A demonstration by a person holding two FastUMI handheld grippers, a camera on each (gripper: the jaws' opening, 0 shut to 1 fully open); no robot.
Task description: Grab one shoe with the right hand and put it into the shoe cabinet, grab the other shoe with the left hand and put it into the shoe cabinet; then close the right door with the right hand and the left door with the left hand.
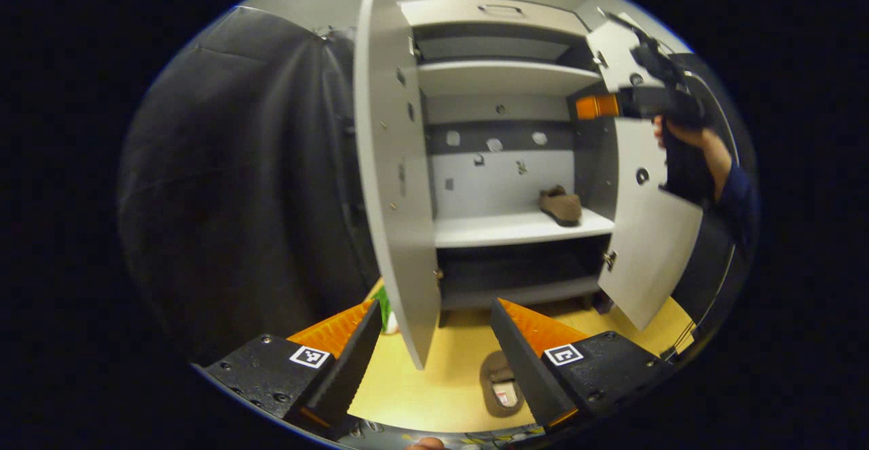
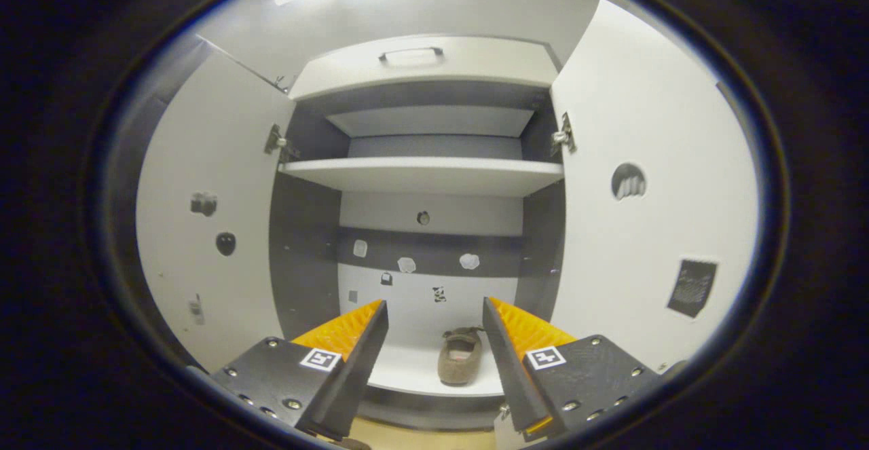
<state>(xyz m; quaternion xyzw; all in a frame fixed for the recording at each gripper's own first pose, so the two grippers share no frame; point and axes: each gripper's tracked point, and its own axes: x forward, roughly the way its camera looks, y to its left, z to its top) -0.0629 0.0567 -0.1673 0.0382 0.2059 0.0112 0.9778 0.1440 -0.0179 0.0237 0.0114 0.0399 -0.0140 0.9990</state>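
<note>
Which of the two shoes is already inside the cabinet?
The brown shoe on the white middle shelf, toward its right end. The other shoe lies on the yellow floor between the open left gripper's fingers.

Bright overhead light glares at the top of both views; the shoe cabinet (image 2: 428,165) interior sits in soft shadow, and fisheye distortion bends its doors at the edges

Black cloth wall (image 1: 224,185), yellow floor (image 1: 441,375), pale ceiling (image 2: 421,2)

Matt white cabinet (image 2: 434,175), suede-like brown shoe (image 2: 460,356)
</note>
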